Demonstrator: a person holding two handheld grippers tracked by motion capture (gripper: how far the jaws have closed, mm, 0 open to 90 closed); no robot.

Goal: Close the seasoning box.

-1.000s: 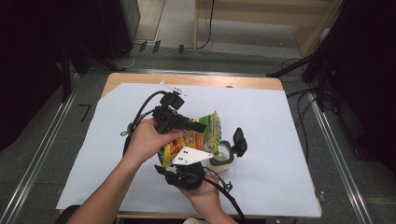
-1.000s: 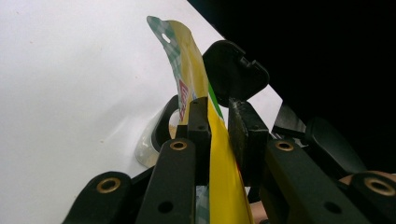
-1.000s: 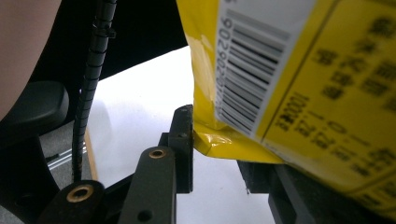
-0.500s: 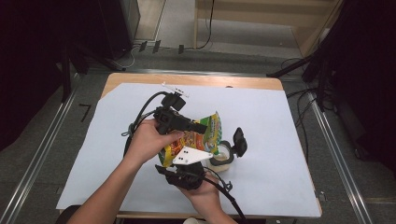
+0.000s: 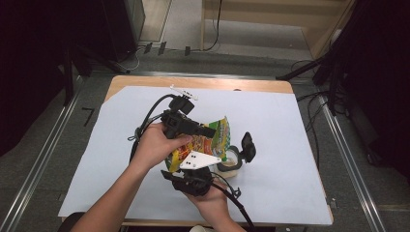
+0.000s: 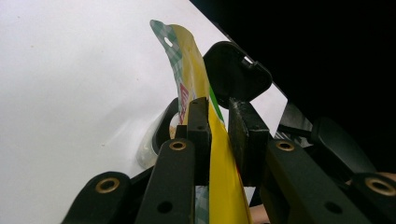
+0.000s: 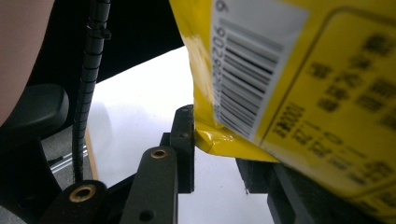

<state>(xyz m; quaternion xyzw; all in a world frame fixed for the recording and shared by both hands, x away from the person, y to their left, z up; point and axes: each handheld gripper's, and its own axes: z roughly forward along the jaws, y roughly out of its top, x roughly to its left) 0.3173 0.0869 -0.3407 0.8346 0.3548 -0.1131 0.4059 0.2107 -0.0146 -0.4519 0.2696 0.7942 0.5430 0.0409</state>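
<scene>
Yellow pouch: a glossy yellow plastic snack pouch [image 5: 209,141] with red and green print is held above the worktop's middle, between both hands, tilted toward a small round open jar [image 5: 231,158].
Left tongs: the left tongs [image 6: 218,135] pinch the pouch's upper part, its film running between the black pads.
Right tongs: the right tongs [image 7: 219,154] hold the pouch's lower barcode corner from the near side; one pad touches the film, and the grip looks pressed together on it.
Jar: it stands on the white paper sheet [image 5: 290,145], just right of the pouch, its black hinged lid [image 5: 248,146] flipped up.
Done: lid open, pouch lifted and brought over the jar.
Left: I judge pouring is under way or about to start; how full the jar is cannot be told.
</scene>
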